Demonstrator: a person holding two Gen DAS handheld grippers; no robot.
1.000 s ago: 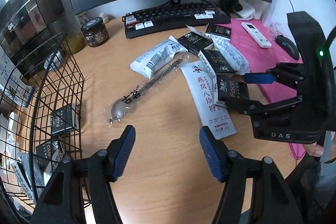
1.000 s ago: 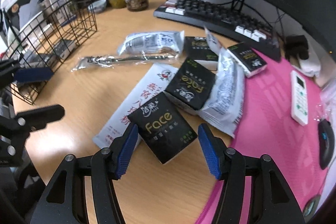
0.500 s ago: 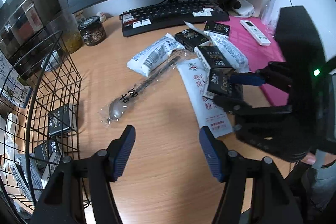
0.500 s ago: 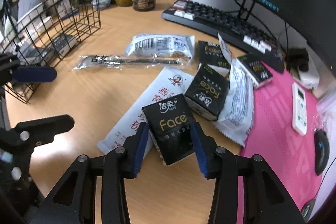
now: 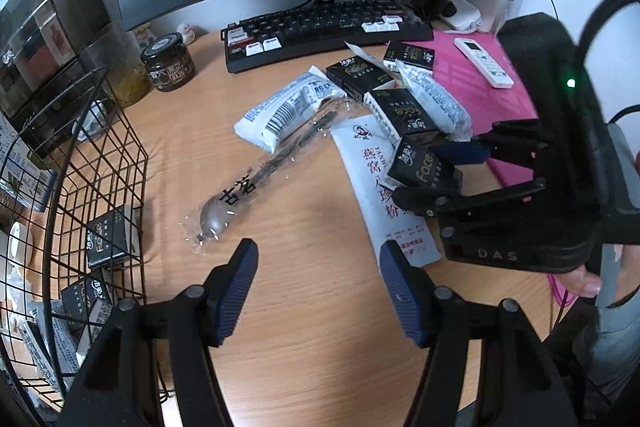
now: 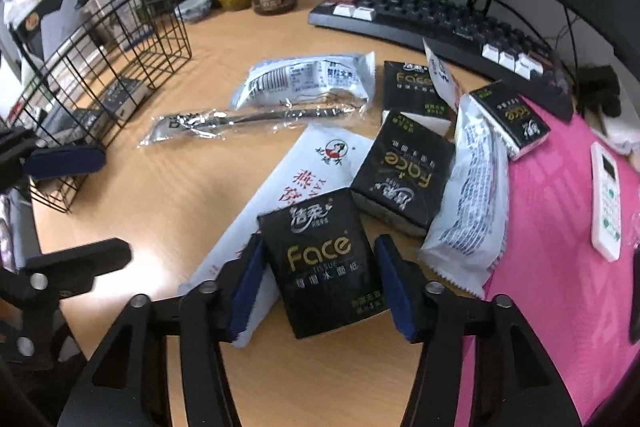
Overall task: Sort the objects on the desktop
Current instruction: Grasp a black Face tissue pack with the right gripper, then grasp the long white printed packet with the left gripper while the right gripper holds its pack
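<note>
A black "Face" tissue pack (image 6: pixel 324 267) sits between the blue pads of my right gripper (image 6: pixel 319 247), which is shut on it, over a long white sachet (image 6: pixel 304 183). In the left wrist view the same pack (image 5: pixel 420 167) shows in my right gripper (image 5: pixel 432 173). Three more black tissue packs (image 6: pixel 400 171) lie among white snack bags (image 6: pixel 472 187). A spoon in a clear wrapper (image 5: pixel 256 183) lies mid-desk. My left gripper (image 5: pixel 318 255) stands open above bare wood, with nothing between its fingers. A black wire basket (image 5: pixel 100 163) at the left holds several tissue packs.
A keyboard (image 5: pixel 320 27) and monitor stand at the back. A dark jar (image 5: pixel 168 67) is near the basket. A pink mat (image 6: pixel 560 227) with a white remote (image 6: pixel 606 199) covers the right side. A person's fingers (image 5: pixel 580 277) show on the right gripper's handle.
My right gripper's jaws have narrowed from wide open onto the black tissue pack and now press its sides. The left gripper has stayed where it was, still open.
</note>
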